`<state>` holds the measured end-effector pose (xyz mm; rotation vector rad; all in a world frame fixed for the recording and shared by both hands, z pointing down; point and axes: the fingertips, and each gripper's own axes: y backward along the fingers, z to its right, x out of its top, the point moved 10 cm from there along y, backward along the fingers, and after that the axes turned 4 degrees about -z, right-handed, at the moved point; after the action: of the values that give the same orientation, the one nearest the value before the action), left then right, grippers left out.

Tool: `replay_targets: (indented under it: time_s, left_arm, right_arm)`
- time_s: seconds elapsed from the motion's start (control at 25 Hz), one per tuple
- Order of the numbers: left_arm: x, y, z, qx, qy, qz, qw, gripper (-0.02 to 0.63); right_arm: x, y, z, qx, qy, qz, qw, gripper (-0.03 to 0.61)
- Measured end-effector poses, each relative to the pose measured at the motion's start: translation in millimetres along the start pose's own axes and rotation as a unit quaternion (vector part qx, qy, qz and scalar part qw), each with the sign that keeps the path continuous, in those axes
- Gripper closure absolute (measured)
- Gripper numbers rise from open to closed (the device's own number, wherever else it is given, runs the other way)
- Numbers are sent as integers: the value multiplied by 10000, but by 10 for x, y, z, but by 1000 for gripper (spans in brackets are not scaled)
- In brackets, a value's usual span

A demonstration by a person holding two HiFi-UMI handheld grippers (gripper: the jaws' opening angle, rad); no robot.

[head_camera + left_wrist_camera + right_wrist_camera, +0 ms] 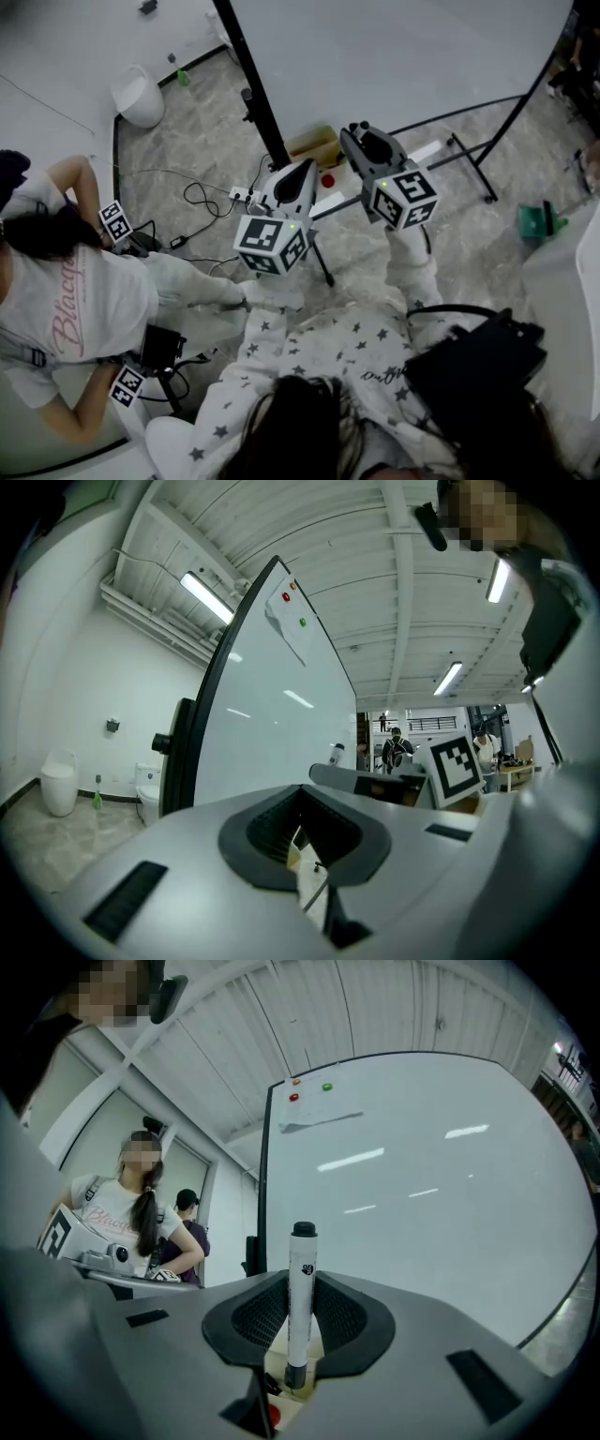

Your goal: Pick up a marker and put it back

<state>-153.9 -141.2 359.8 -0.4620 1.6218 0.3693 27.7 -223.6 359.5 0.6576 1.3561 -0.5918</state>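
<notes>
A big whiteboard on a black stand rises ahead of you, over a marbled floor. Your left tool points toward it, its jaws only narrowly apart with nothing between them. Just beside it, your right tool is closed on a white marker, which stands upright between the dark pads, black end up.

We look along right gripper: dark ribbed pads clamped on white marker, upright, black cap on top. Behind it, whiteboard fills frame; red magnet, green magnet and paper sheet near its top edge. At left we see person in white T-shirt, second person just behind.
</notes>
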Motion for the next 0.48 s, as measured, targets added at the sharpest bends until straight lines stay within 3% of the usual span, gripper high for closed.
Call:
replay_targets:
  time_s: [0.48]
  left_arm:
    - [-194,-238,-37,87,73,-146,9998,612]
  right_arm:
    - [-406,-216,186,155,-66,-434,9989,499]
